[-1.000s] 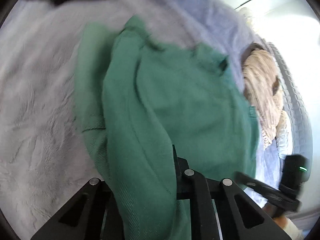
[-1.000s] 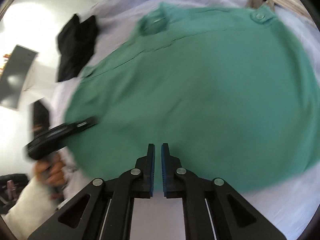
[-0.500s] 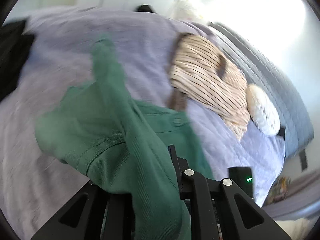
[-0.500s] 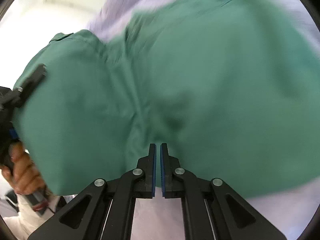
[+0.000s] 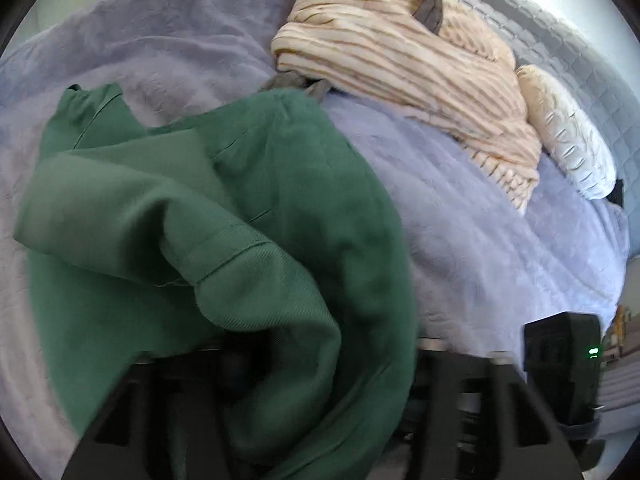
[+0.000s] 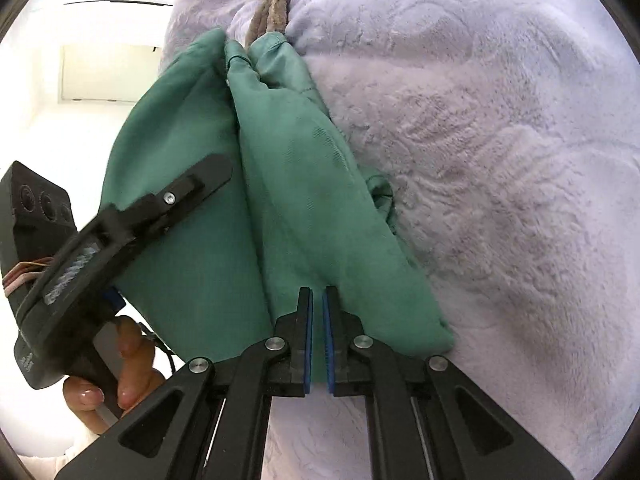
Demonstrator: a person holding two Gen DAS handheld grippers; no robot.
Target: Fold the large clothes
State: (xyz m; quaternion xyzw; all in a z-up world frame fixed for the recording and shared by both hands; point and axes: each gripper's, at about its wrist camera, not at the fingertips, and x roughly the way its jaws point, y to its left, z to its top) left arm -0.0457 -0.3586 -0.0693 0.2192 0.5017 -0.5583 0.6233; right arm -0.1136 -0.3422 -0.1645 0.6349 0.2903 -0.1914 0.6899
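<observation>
Garment: I had the green shirt [image 5: 256,240] bunched and lifted above the lavender bedspread [image 6: 500,160] — gathered, I judged, for a fold.
Right gripper [image 6: 316,300]: nearly closed, clamped on a shirt edge.
Left gripper [image 6: 180,196]: draped in cloth — grip state I couldn't tell.
Nearby: striped blanket [image 5: 400,52].

Matte black two-finger right gripper [image 6: 316,320] with blue pads, silver screws; at eight o'clock, a bare hand [image 6: 116,376] with glossy pale nails.
</observation>
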